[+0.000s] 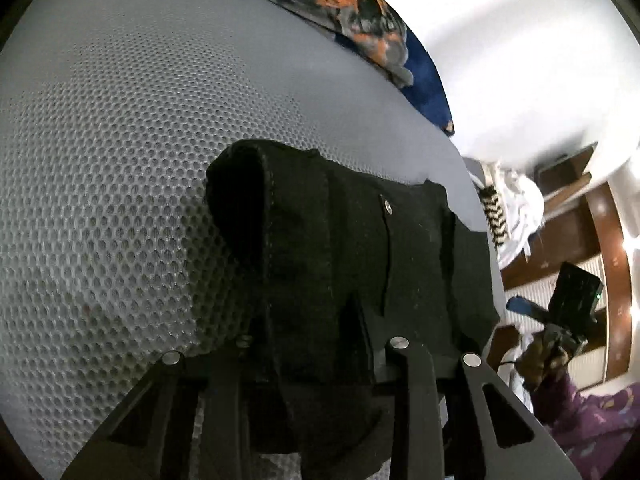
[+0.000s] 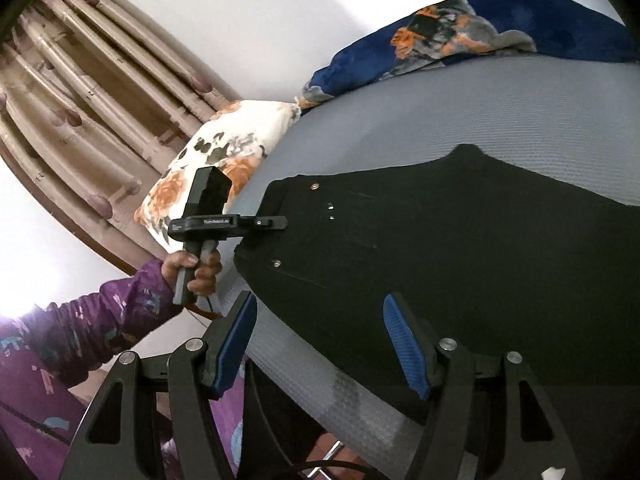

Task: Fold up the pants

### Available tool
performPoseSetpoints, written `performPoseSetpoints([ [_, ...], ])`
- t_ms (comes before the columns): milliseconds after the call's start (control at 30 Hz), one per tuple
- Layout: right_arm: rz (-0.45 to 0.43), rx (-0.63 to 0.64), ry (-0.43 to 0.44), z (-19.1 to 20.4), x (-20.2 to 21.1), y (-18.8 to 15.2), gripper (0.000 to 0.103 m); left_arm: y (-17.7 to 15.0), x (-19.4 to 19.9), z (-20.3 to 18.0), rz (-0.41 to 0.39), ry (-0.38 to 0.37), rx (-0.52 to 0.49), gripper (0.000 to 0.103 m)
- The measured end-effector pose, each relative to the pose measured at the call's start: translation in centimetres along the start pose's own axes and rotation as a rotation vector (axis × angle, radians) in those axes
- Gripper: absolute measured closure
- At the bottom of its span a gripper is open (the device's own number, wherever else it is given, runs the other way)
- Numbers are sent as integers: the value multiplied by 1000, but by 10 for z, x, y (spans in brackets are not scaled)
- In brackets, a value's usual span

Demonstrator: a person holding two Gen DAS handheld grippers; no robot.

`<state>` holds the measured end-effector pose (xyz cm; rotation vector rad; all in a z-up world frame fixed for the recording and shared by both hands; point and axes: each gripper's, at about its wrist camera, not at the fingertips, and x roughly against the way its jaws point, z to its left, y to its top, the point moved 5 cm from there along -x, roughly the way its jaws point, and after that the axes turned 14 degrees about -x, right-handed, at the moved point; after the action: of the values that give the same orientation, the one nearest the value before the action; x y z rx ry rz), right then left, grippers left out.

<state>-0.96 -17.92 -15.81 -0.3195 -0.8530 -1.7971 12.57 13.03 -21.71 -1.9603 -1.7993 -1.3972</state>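
Black pants (image 2: 460, 248) on grey mattress (image 1: 120, 140) | left gripper (image 1: 316, 360) fingers pinching waistband | right gripper (image 2: 320, 340) fingers spread

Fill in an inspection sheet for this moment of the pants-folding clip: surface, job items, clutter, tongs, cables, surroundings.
Surface: grey mesh mattress, mostly bare.
Job's things: black pants lying on the mattress, waist end bunched at the left tongs.
Clutter: blue floral blanket at the far edge; floral pillow beside it; white laundry heap off the mattress.
Tongs: left tongs shut on the pants' waist edge; right tongs open, hanging over the near edge, touching nothing.
Cables: a dark cable under the right tongs.
Surroundings: beige curtain, white wall.
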Motion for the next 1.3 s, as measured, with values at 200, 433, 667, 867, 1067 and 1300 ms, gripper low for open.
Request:
performPoseSetpoints([
  [200, 9, -5, 11, -2, -4, -2, 39, -3, 22, -40, -115, -15, 23, 82],
  [433, -69, -55, 93, -11, 32, 8, 39, 23, 38, -121, -143, -38, -52, 91],
  [667, -113, -76, 120, -33, 81, 4, 39, 49, 6, -220, -85, -113, -167, 91],
  [867, -158, -138, 204, -63, 112, 4, 38, 79, -75, -295, -66, -225, -173, 91],
  [1067, -162, -256, 232, -113, 119, 4, 29, 86, -169, -331, 11, -369, -125, 86],
  [1300, -165, -346, 195, -154, 112, -4, 28, 84, -195, -334, 60, -307, -156, 67],
])
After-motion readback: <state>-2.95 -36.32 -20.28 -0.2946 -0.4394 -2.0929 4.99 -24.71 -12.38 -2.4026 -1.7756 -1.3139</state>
